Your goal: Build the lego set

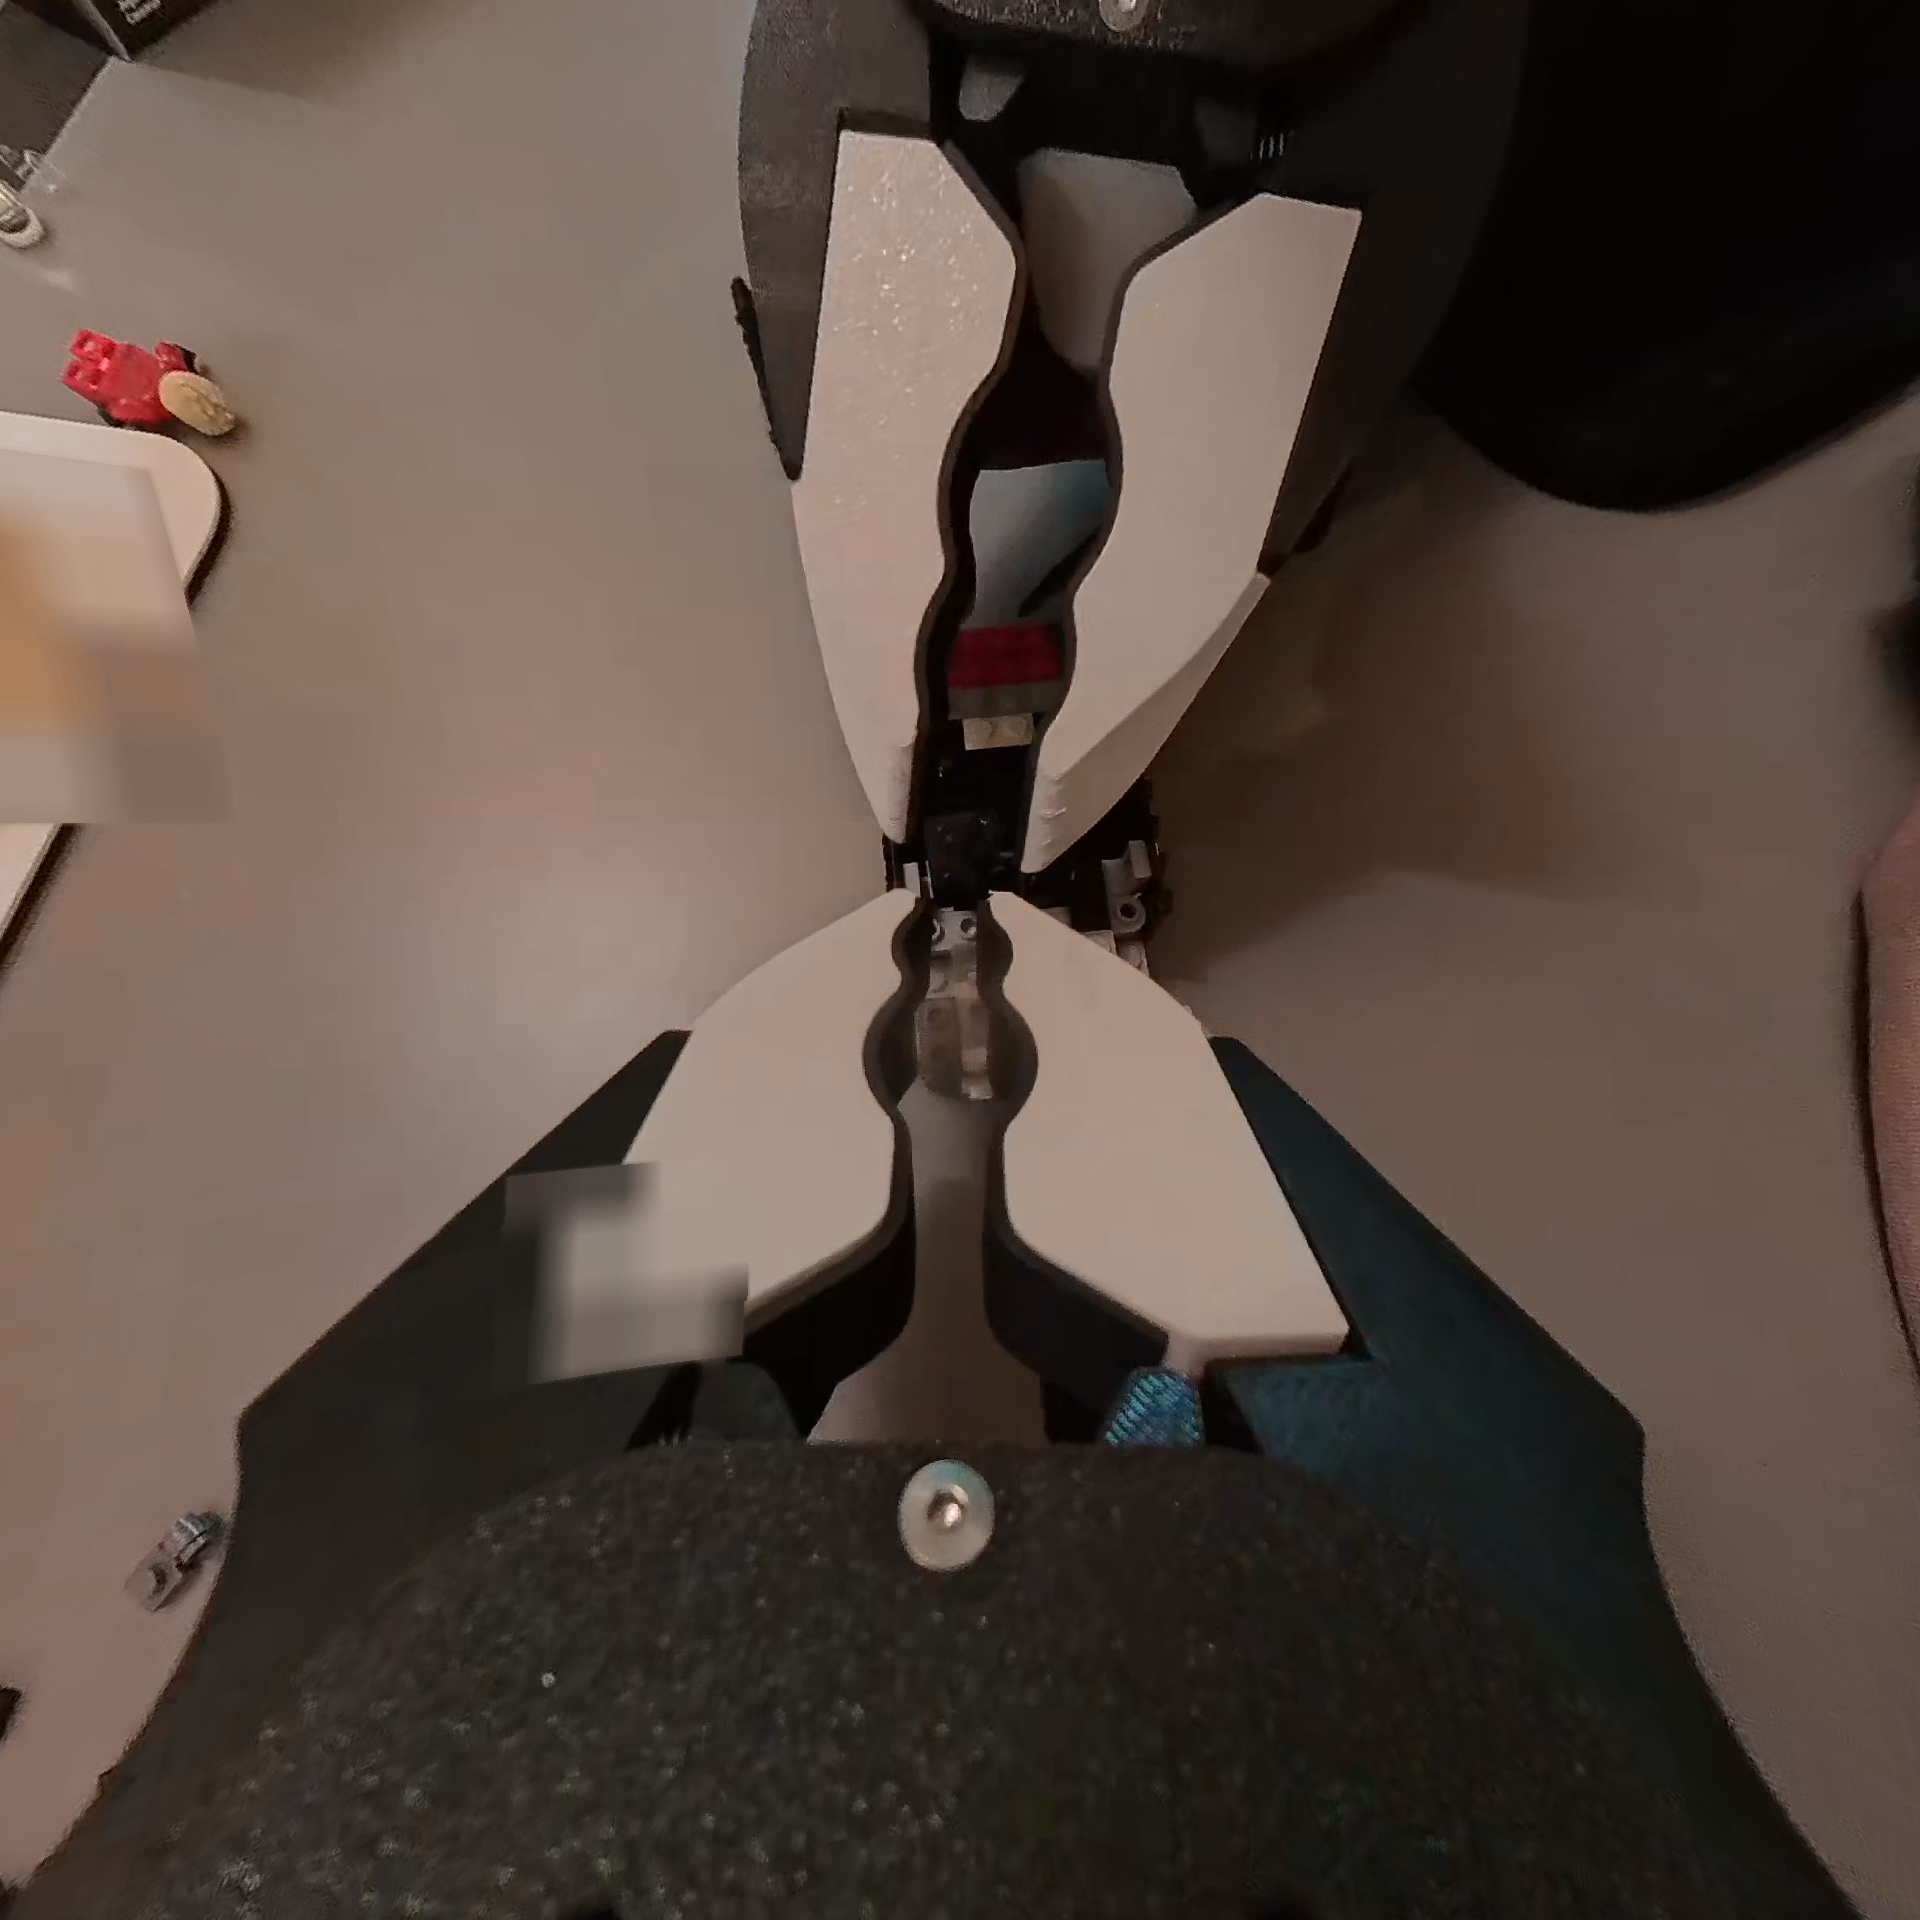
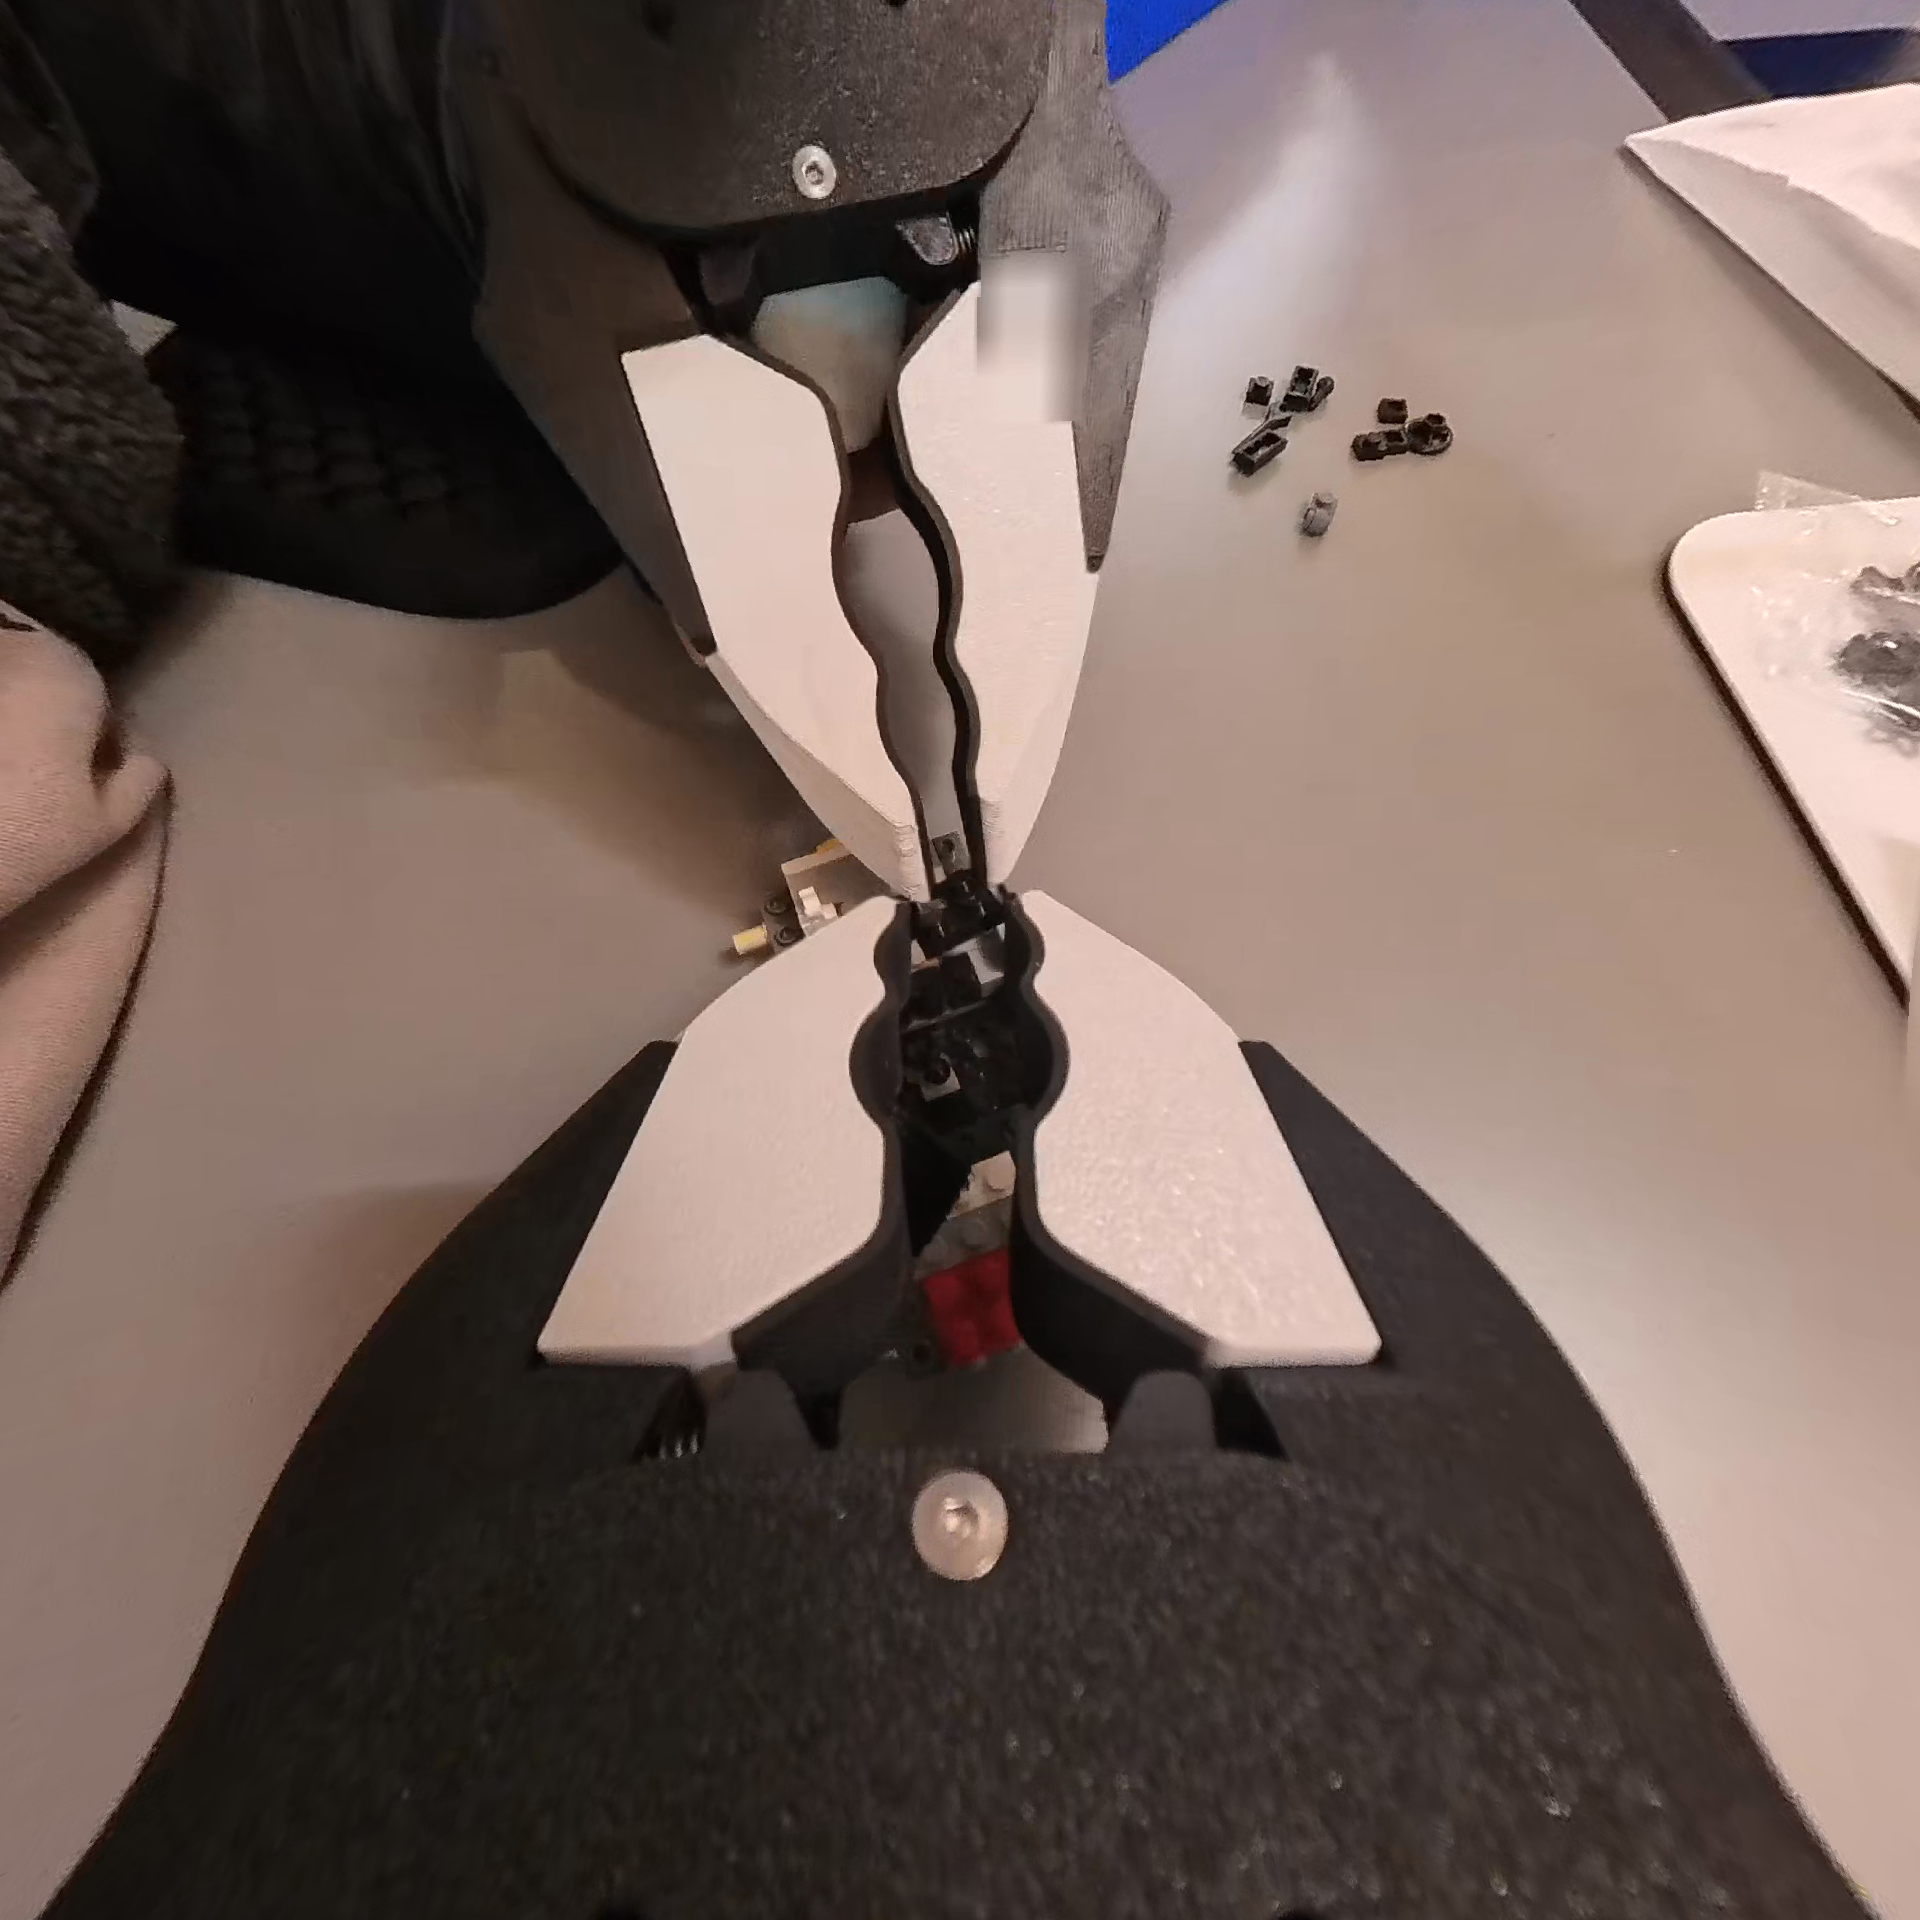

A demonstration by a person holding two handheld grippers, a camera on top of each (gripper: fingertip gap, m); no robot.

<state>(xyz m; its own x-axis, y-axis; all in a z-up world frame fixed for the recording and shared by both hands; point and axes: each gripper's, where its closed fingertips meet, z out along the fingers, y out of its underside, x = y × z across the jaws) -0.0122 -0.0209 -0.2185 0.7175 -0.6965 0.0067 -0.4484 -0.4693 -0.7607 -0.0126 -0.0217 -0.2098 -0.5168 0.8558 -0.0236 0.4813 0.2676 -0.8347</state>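
The two grippers meet tip to tip over the grey matte table (image 1: 468,727), and everything here is placed relative to that meeting point. The left gripper (image 1: 954,914) has its white wavy-edged fingers drawn together on a small clear and light-grey Lego piece (image 1: 951,1023), which sits just behind its tips. The right gripper (image 2: 961,920) is clamped around the black, grey and red partly built Lego model (image 2: 961,1143), whose long axis runs back along the gripper's own fingers, the red bricks farthest from the meeting point and a black studded end right at it.

So the held piece and the model's black end lie on one line, nose to nose, touching or nearly so; I cannot tell whether studs are already seated. The coming move likely calls for a straight push along that shared axis, with neither hand twisting.

Well away from the meeting point lie a scatter of small black loose parts (image 2: 1340,421), a red brick cluster with a tan round piece (image 1: 140,382), and a white tray (image 2: 1787,665) at the table's edge.
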